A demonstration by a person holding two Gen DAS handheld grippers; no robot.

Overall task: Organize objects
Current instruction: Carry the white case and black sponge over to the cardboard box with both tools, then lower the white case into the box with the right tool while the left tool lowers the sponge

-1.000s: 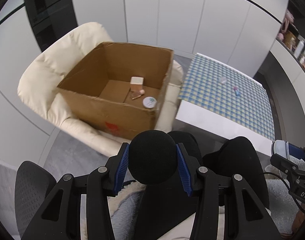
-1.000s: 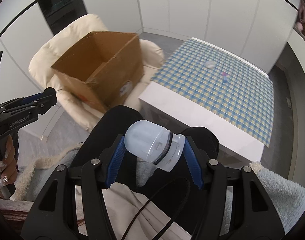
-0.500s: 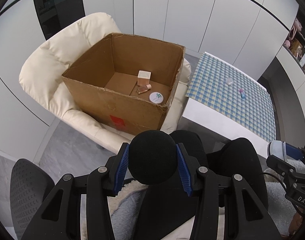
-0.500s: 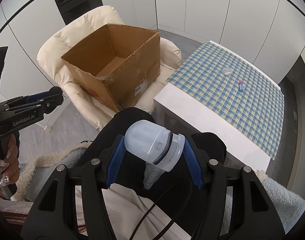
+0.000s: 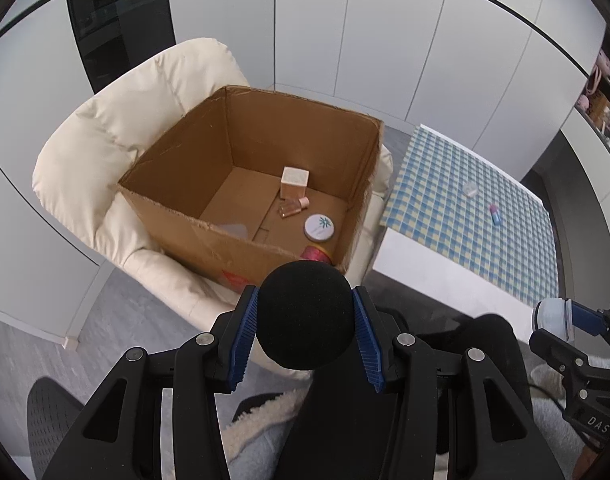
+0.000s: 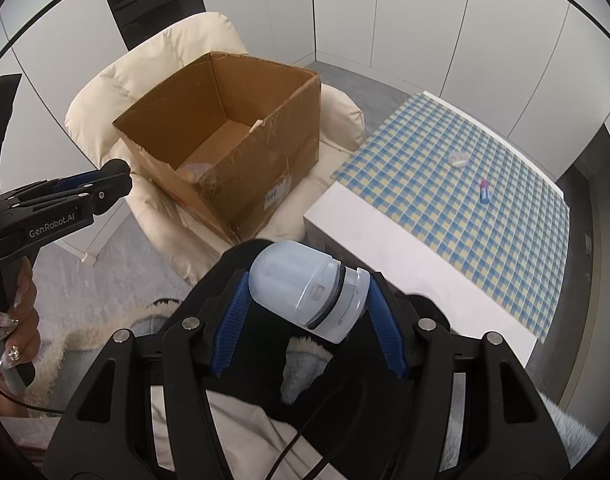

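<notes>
Black foam ball [image 5: 306,316] is clamped in the left tool [image 5: 306,334], the pale blue domed plastic cap [image 6: 305,290] in the right tool [image 6: 307,312]. Both have swung closer to the open brown cardboard box [image 5: 209,236] at twelve o'clock, which looms larger than before; drop-off looks imminent. Two small items wait on the checked table [image 6: 505,216] at two o'clock.

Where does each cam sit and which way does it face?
Left wrist: on the left gripper, angled down at the cardboard box on the cream chair; its fingers clamp a black foam ball; dark-clad legs below.
Right wrist: on the right gripper, same downward tilt; fingers grip a pale plastic container; left hand at the edge.
Shared: box, chair, checkered table.
</notes>
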